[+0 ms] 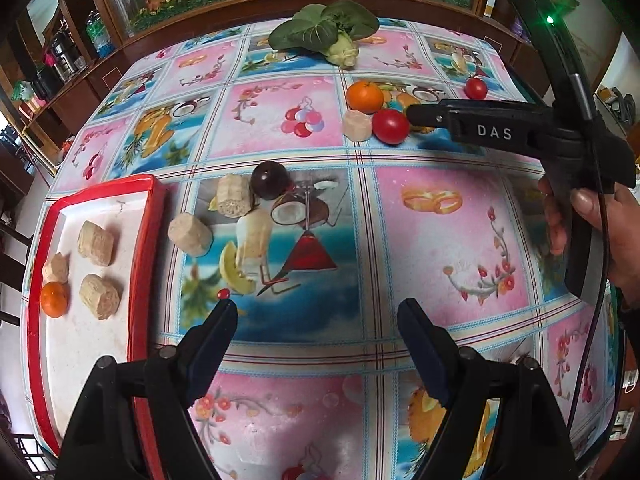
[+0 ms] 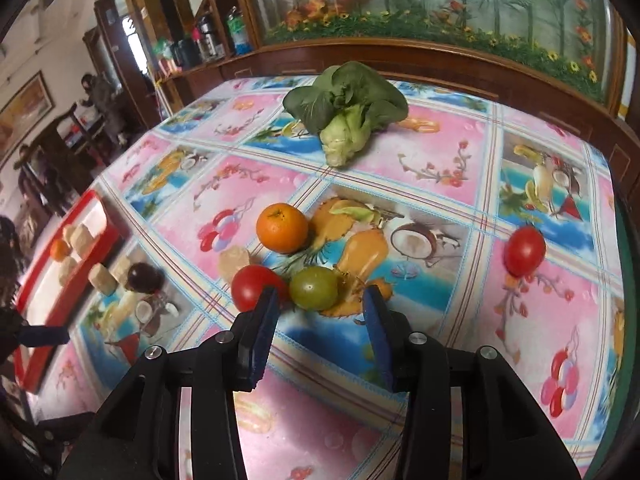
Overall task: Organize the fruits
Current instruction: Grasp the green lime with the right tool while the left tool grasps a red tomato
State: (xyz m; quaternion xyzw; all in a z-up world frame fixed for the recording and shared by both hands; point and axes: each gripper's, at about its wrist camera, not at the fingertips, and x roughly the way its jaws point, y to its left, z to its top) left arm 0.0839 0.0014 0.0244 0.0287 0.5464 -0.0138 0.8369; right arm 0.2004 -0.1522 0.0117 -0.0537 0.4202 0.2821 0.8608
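My left gripper (image 1: 318, 312) hangs open over bare tablecloth, right of the red tray (image 1: 146, 236). The tray holds three beige cut pieces and a small orange (image 1: 54, 299). Beside the tray lie two more beige pieces (image 1: 190, 235) and a dark plum (image 1: 270, 180). My right gripper (image 2: 322, 299) is open, and a green tomato (image 2: 314, 288) lies just past its tips, touching neither pad. A red tomato (image 2: 252, 286) sits against the left finger. Beyond it are an orange (image 2: 282, 228) and a beige piece (image 2: 234, 260). Another red tomato (image 2: 524, 250) lies apart at the right.
A bok choy (image 2: 348, 112) lies at the far side of the table. A wooden cabinet with glass (image 2: 440, 52) borders the far edge. A hand (image 1: 600, 216) holds the right gripper at the right. People sit in the room at the far left (image 2: 96, 92).
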